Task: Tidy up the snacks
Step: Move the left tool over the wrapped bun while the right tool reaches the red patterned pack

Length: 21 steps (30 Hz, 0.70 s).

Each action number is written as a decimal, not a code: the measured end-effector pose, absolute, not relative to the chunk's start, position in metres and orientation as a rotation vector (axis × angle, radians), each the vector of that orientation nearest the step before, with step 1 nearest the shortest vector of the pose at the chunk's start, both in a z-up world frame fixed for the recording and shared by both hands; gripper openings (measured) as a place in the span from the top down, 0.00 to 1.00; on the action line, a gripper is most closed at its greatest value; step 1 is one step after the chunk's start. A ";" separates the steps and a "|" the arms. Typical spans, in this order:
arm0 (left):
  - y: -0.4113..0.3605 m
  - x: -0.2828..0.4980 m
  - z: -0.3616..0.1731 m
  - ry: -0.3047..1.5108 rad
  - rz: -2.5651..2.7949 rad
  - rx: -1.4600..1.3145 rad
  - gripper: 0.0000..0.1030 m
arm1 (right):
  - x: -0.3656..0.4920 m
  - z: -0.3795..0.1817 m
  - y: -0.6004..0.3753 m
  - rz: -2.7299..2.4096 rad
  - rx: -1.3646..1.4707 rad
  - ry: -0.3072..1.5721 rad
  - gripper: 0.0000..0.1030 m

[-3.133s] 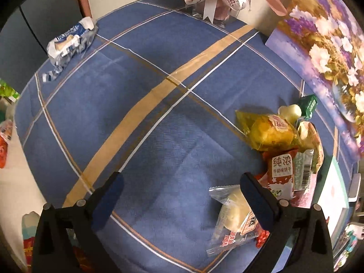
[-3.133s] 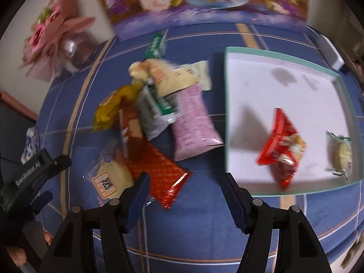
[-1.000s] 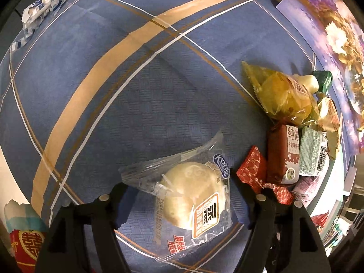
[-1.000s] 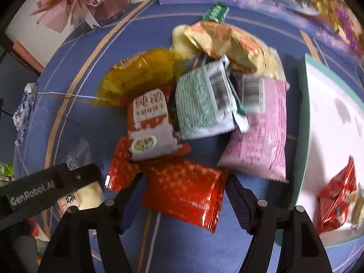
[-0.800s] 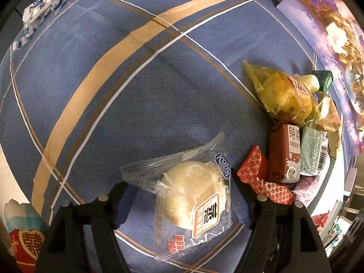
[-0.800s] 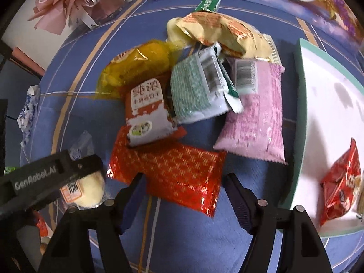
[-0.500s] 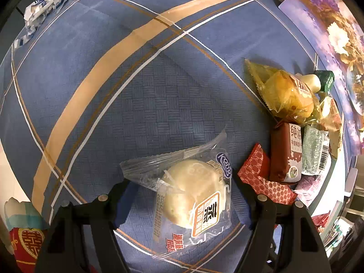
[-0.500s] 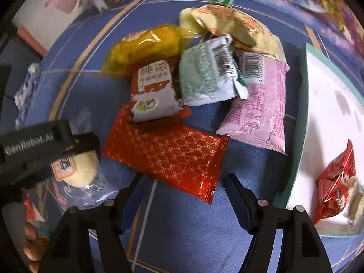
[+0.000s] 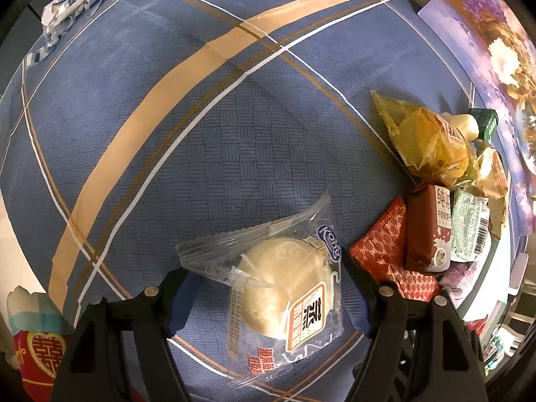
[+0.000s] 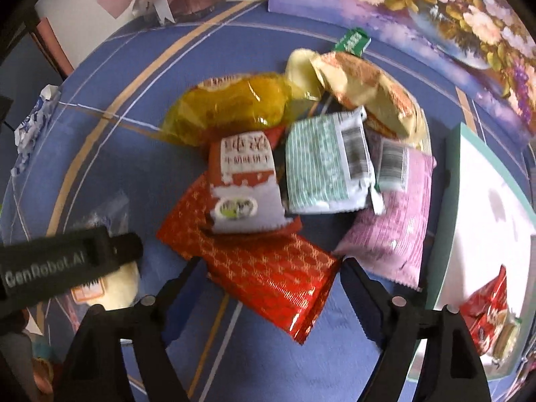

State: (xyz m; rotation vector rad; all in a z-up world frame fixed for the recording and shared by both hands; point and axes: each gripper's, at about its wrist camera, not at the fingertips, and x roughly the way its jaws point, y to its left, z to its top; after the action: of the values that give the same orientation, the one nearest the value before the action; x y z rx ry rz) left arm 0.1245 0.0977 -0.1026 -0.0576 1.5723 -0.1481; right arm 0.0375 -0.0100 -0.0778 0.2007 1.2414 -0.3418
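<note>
left wrist view: the left gripper [image 9: 268, 288] points straight down at the blue cloth [image 9: 207, 154]. its jaws are spread, one on each side of the clear-wrapped bun [image 9: 284, 294]. the bun lies flat on the cloth between them. it is hard to tell if the pads touch the wrapper yet, and they do not look to be squeezing it. the jaws probably stand like this so they can close on the bun and lift it. the snack pile [image 9: 442, 201] sits to the right of the bun, and the red patterned packet [image 9: 385, 248] is the piece of the pile closest to it.

right wrist view: the right gripper [image 10: 268, 288] tilts down over the red patterned packet [image 10: 261, 261]. its jaws have just been opening wider, and the near end of the packet lies between them with nothing pinched. the wide gap likely makes room for the packet's width. the other snacks lie stacked just behind the red packet. the white tray [image 10: 452, 201] is to the right of the red packet, and a small red bag [image 10: 485, 315] already lies in it, so the tray seems to be where the snacks go. the left gripper [image 10: 67, 261] is to the left of the red packet, over the bun.
</note>
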 end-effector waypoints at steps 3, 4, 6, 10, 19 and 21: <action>0.098 0.125 -0.102 1.574 -0.147 -0.059 0.26 | 0.045 -0.075 -0.014 -0.336 0.202 1.225 0.17; 0.099 0.126 -0.103 1.575 -0.147 -0.059 0.26 | 0.047 -0.075 -0.015 -0.331 0.205 1.221 0.17; 0.099 0.127 -0.103 1.577 -0.146 -0.063 0.26 | 0.055 -0.075 -0.022 -0.316 0.205 1.210 0.16; 0.103 0.132 -0.102 1.583 -0.146 -0.078 0.26 | 0.070 -0.078 -0.025 -0.287 0.218 1.193 0.16; 0.110 0.139 -0.098 1.591 -0.136 -0.106 0.26 | 0.080 -0.092 -0.013 -0.198 0.226 1.224 0.16; 0.111 0.139 -0.097 1.592 -0.136 -0.106 0.26 | 0.079 -0.093 -0.009 -0.188 0.236 1.238 0.16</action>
State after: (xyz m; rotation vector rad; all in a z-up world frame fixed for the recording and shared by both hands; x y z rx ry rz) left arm 0.1395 0.1110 -0.0970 -0.1063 1.5921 -0.1364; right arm 0.0794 -0.0090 -0.0929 0.2355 1.2382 -0.1876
